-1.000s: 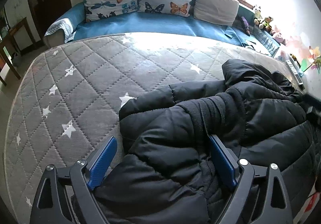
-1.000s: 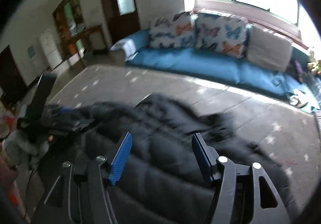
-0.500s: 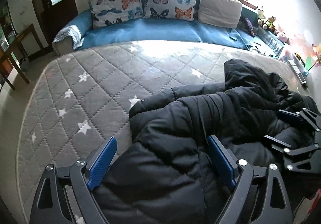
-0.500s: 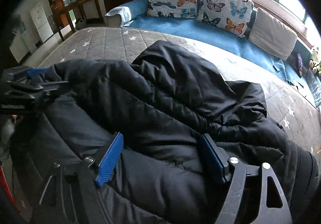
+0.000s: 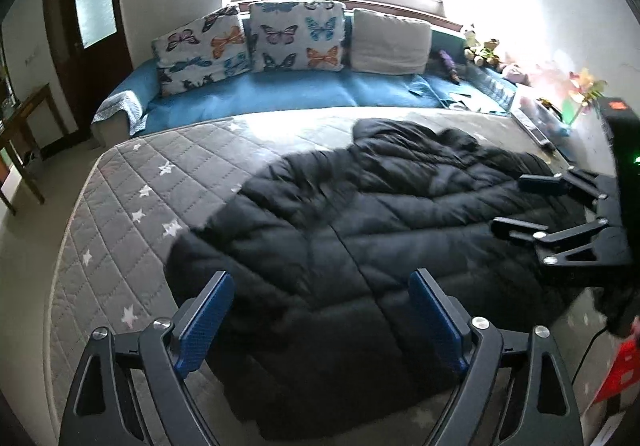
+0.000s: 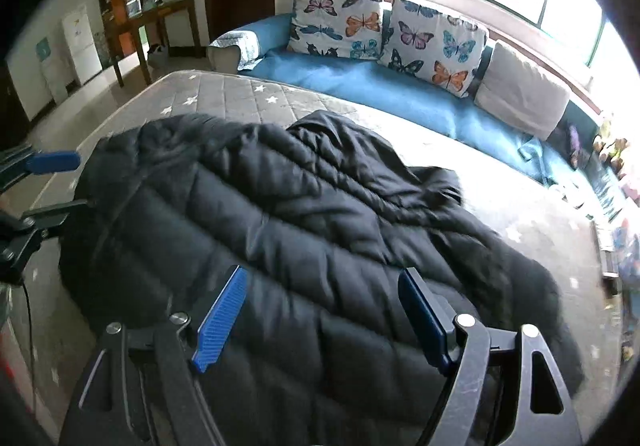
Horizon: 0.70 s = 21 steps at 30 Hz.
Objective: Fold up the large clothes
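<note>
black puffer jacket (image 5: 360, 230) spread on mattress (image 5: 132, 206), beneath both open jaws

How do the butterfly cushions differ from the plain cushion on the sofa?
The two butterfly cushions carry colourful butterfly prints; the plain cushion is plain off-white. In the left wrist view the butterfly cushions sit left of it, one tilted, while the plain cushion stands straighter nearer the toys. All three lean against the back of the blue sofa under the window.

Grey star-quilted mattress (image 5: 132, 206); black puffer jacket (image 5: 360, 230) spread on it.
</note>
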{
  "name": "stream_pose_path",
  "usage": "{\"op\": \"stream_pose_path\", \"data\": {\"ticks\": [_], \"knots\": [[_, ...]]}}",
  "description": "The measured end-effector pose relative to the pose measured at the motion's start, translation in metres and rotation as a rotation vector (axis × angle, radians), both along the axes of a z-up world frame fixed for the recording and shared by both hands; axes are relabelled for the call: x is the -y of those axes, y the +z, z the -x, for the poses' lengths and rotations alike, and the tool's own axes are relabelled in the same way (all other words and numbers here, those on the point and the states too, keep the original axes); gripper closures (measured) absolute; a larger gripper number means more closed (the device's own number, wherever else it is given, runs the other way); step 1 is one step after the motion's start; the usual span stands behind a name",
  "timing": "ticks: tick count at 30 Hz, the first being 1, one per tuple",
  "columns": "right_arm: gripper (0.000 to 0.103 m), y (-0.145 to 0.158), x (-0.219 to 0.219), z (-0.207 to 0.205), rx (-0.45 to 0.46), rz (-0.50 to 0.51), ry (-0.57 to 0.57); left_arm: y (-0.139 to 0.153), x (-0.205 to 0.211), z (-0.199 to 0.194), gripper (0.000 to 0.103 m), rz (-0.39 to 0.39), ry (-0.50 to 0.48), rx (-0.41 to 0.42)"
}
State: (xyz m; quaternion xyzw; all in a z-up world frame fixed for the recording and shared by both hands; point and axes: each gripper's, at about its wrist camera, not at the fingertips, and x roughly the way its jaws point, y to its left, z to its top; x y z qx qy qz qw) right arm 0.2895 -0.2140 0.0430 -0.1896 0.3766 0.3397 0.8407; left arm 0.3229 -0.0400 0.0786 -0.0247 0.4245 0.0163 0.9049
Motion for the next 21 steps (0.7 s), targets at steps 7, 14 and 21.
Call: {"op": "stream_pose_path", "data": {"ticks": [7, 14, 21], "knots": [[0.018, -0.012, 0.037, 0.021, -0.001, 0.045, -0.027, -0.025, 0.012, 0.017, 0.037, 0.011, -0.051, -0.054], [0.018, -0.054, 0.060, 0.002, -0.129, -0.058, -0.044, -0.043, 0.004, 0.011, 0.034, 0.049, -0.067, -0.098], [0.019, -0.031, 0.086, 0.005, -0.124, -0.145, -0.062, -0.029, -0.017, 0.009, 0.034, 0.097, -0.049, -0.096]]}}
